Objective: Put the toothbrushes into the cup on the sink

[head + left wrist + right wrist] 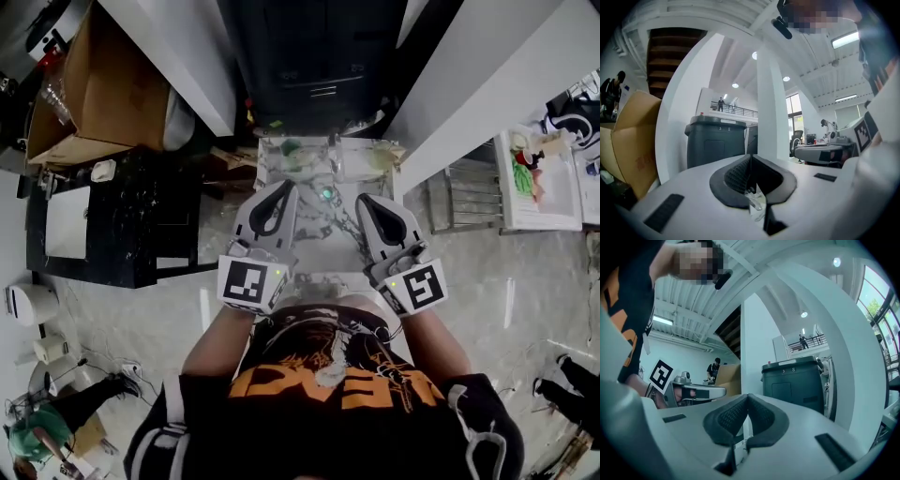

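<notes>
In the head view the left tool (283, 186) and the right tool (365, 199) lie side by side, apart from each other, both pointing far over the small marbled sink (323, 246) that stands straight ahead of the person. The sink's near edge is just beside the person's body. Its far edge carries a few small pale and green items too blurred to name, so neither cup nor toothbrushes can be told apart there. A small green spot (326, 194) shows between the two tool tips. A white wall (178, 52) hems the sink on the left and another on the right. A dark table (122, 220) and a cardboard box (94, 89) lie further left, a metal rack (464, 192) to the right, with open floor near both sides of the person. In the left gripper view the left tool (751, 159) is clenched, pads tip to tip with nothing gripped. A clear glinting piece shows in the gap below them, and what it is cannot be told. Far off stand a grey bin (715, 140) and a white column (771, 108). In the right gripper view the right tool (747, 397) is likewise clenched on nothing, with open air beyond its tips, the grey bin (794, 380) far right and the left tool (689, 391) out to the left.
</notes>
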`<state>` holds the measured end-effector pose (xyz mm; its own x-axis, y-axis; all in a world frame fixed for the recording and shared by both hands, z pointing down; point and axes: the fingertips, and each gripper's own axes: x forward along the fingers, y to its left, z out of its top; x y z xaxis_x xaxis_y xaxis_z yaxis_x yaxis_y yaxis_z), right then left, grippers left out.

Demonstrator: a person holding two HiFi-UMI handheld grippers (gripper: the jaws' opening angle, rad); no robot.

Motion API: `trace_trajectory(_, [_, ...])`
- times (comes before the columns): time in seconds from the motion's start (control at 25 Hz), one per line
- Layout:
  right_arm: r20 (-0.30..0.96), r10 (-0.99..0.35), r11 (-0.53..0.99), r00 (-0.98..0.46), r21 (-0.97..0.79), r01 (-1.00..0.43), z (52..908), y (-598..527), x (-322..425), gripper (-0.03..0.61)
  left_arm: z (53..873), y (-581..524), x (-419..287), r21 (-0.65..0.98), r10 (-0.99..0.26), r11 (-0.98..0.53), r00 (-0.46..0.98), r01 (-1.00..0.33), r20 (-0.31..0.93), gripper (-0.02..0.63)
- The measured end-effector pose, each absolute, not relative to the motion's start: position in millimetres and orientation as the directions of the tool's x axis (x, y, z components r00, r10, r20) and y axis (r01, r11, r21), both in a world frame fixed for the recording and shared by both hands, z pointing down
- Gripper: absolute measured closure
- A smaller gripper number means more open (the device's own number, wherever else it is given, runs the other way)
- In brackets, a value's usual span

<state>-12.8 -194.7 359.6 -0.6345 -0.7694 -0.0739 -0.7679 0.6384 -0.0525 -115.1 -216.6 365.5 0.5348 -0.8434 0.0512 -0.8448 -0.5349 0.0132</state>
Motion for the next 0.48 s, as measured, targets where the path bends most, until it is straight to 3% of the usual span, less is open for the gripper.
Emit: trace_trajectory(0.48, [-0.127,-0.776,0.625,-0.618,-0.018,-0.78,326.4,-170.6,16.9,0.565,316.3,-182.6,-44.5,-0.027,-0.792,-0.608,0.608,-0.794,-0.058,0.591])
